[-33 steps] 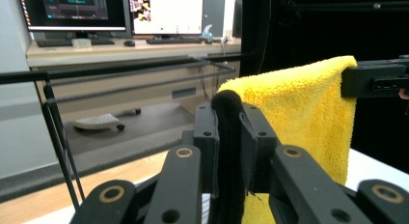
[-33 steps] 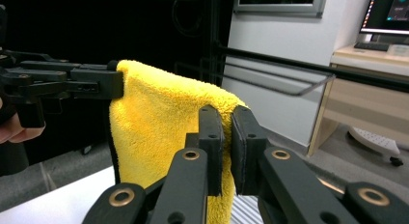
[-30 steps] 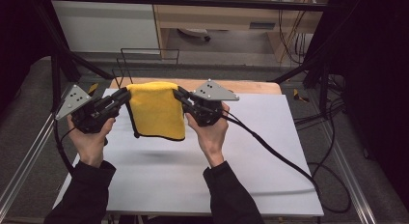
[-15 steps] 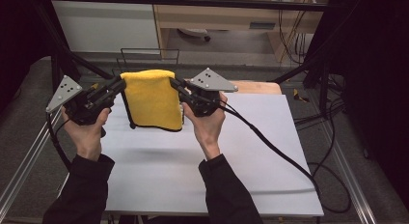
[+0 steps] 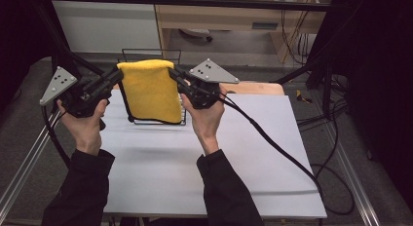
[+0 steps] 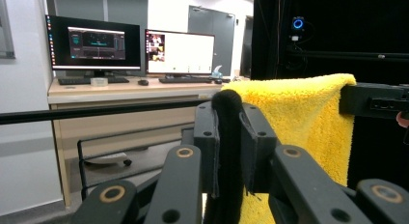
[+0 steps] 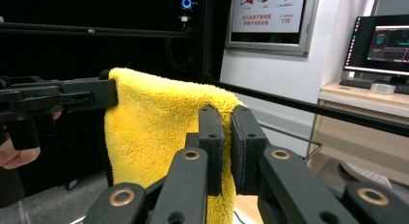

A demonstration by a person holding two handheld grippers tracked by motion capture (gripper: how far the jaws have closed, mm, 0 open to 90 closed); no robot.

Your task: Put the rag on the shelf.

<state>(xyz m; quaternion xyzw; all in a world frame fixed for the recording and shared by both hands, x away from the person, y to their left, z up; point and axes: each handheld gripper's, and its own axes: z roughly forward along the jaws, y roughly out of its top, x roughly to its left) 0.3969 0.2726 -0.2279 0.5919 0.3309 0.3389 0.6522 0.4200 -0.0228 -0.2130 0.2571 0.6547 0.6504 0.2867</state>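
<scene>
A yellow towel (image 5: 148, 92) with a dark edge hangs spread in the air between both grippers, above the back of the white table (image 5: 195, 167). My left gripper (image 5: 118, 73) is shut on its upper left corner, and the dark edge sits pinched between the jaws in the left gripper view (image 6: 230, 113). My right gripper (image 5: 171, 72) is shut on the upper right corner, with yellow cloth (image 7: 154, 137) squeezed between its jaws (image 7: 224, 120). The towel's top edge runs nearly level just in front of the top bar of a black wire rack (image 5: 151, 51).
The wire rack stands at the table's far edge, its base (image 5: 160, 122) visible below the towel. A wooden board (image 5: 258, 87) lies at the back right. A black frame bar (image 7: 308, 108) crosses behind. Cables (image 5: 272, 143) trail over the table's right side.
Both grippers have raised the towel and carried it away from the person toward the rack. Its lower edge has lifted well off the table.
</scene>
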